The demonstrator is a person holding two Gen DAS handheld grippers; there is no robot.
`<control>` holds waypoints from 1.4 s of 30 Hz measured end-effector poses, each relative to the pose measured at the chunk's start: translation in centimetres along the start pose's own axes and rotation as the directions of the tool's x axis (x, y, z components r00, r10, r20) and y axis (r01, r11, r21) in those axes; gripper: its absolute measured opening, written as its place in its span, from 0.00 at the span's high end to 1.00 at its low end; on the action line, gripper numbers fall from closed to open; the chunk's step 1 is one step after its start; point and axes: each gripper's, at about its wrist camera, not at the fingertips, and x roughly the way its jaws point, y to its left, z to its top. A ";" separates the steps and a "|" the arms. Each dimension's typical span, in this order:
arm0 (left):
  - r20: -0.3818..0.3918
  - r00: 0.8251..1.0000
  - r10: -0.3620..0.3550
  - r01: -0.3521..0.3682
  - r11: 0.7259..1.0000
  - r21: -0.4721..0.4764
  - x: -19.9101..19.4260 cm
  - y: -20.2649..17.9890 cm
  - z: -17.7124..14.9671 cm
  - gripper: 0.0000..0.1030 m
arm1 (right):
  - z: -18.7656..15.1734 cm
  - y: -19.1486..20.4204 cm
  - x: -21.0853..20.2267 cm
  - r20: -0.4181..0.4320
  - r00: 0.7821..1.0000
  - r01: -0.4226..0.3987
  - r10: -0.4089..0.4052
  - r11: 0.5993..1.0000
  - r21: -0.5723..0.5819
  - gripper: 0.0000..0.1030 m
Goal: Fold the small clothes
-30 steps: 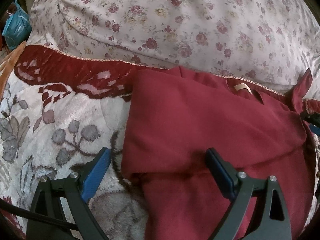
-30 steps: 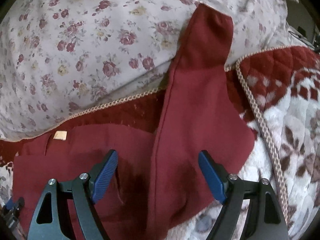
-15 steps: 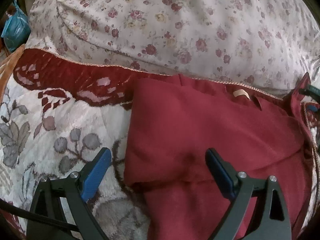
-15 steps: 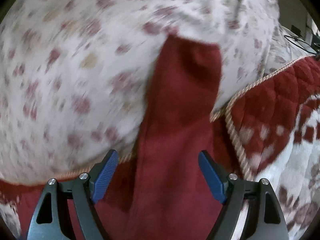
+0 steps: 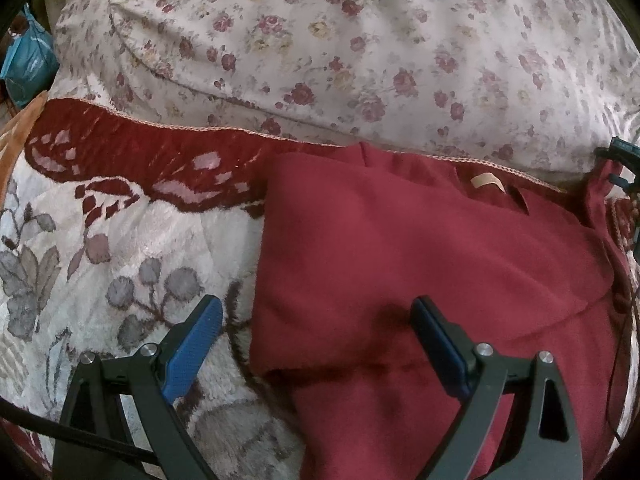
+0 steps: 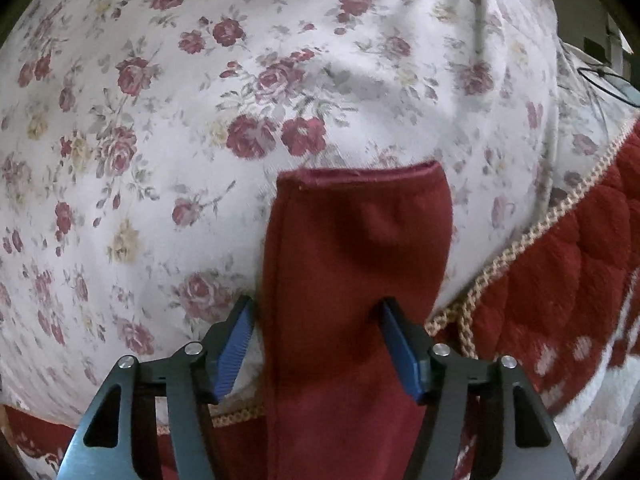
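Garment: a dark red garment [image 5: 420, 264] lies partly folded on a plush red-and-white blanket [image 5: 132, 248]; its far edge runs along the blanket's braided trim, at the foot of a floral pillow [image 5: 360, 52].
Garment label: a small tan tag [image 5: 486, 181] shows at the neckline, on the far right part of the folded body.
Sleeve: the red sleeve [image 6: 352, 248] stretches away from the body, up onto the floral pillow [image 6: 200, 100]; its hemmed cuff is the far end and lies flat on the pillow fabric.
Left gripper: the left gripper [image 5: 316, 344] hovers over the near left edge of the folded body, jaws wide apart, nothing between the pads.
Left gripper vs garment: the left blue pad is over the blanket just left of the garment's folded edge; the right pad is over the red cloth. No contact can be made out.
Right gripper: the right gripper [image 6: 316, 344] straddles the sleeve at its near part, jaws closing in with the sleeve between them.
Right gripper contact: the left pad is just beside the sleeve's left edge, the right pad is over the sleeve's right part; the cloth is not yet pinched.
Right gripper, from left view: its dark tips [image 5: 622, 160] show at the far right edge, by the sleeve.
Surroundings: a blue bag [image 5: 28, 66] sits at the far left, beyond the blanket.
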 end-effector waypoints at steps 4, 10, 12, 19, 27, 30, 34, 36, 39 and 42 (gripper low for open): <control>0.000 1.000 0.008 -0.008 1.000 0.005 0.2 0.0 0.0 0.08 | 0.3 0.0 0.3 0.013 1.000 -0.019 0.019 0.999 -0.040 0.42; 0.006 1.000 0.015 -0.015 1.000 0.002 0.1 0.1 0.0 0.08 | 1.2 -0.7 -0.2 -0.015 1.000 -0.023 0.022 0.998 -0.057 0.90; 0.012 1.000 0.020 -0.020 1.000 0.001 0.0 0.2 0.1 0.08 | 0.7 -0.4 -1.7 -0.011 0.999 -0.039 0.038 0.998 -0.057 0.90; 0.046 0.999 0.016 -0.014 0.999 -0.040 -1.1 1.0 0.6 0.08 | -0.4 2.5 -10.1 -0.013 0.964 -0.261 0.265 0.938 -0.228 0.90; 0.096 0.995 0.005 0.005 0.995 -0.099 -2.8 2.2 1.0 0.08 | -5.1 10.5 -23.0 -0.133 0.859 -0.491 0.494 0.723 -0.486 0.90; 0.115 0.993 0.000 0.015 0.992 -0.124 -3.5 2.9 1.2 0.08 | -8.6 13.8 -25.5 -0.232 0.816 -0.561 0.530 0.626 -0.542 0.90; 0.135 0.990 -0.026 0.050 0.983 -0.178 -4.2 4.3 1.5 0.08 | -13.7 18.6 -24.5 -0.385 0.759 -0.645 0.525 0.525 -0.556 0.90; 0.138 0.990 -0.043 0.071 0.975 -0.212 -4.2 5.1 1.5 0.08 | -16.9 20.8 -22.2 -0.444 0.752 -0.657 0.487 0.506 -0.558 0.90; 0.132 0.989 -0.071 0.102 0.966 -0.239 -4.0 5.6 1.7 0.08 | -21.7 23.3 -17.5 -0.520 0.737 -0.675 0.432 0.517 -0.527 0.90; 0.128 0.988 -0.085 0.115 0.962 -0.248 -3.5 5.9 2.0 0.08 | -26.0 24.4 -12.1 -0.588 0.729 -0.669 0.351 0.547 -0.503 0.90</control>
